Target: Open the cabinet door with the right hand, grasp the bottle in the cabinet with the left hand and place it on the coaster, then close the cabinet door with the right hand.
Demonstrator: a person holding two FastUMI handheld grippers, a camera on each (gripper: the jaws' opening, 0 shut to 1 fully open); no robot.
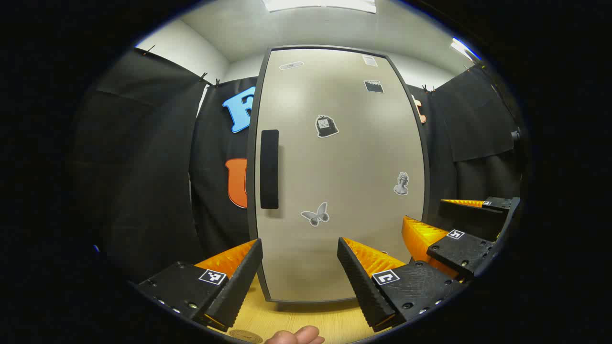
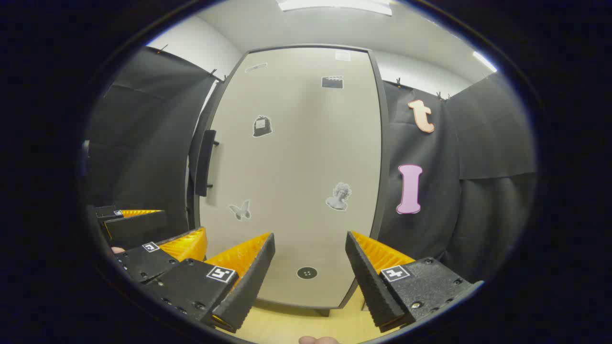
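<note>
The cabinet door (image 2: 291, 177) is shut, filling the middle of both views, a flat matte beige slab with rounded corners in a dark frame, dotted with small grey stickers. So the bottle, if it is where the task says, sits hidden behind it. Everything turns on the handle (image 2: 204, 162): a slim black bar, long axis vertical, standing off the door on small pegs at the door's left edge, up and to the left of the right claw (image 2: 310, 277). That claw is released, its black ribbed fingers with orange backs spread wide, facing the door's lower middle, not touching it. By my reading it must travel left and upward to catch that bar. The left claw (image 1: 300, 272) is also released, fingers apart, with the handle (image 1: 269, 169) upper left of it. The pale wood desk (image 1: 306, 317) runs below, and a round coaster (image 1: 245, 336) peeks at the bottom edge.
</note>
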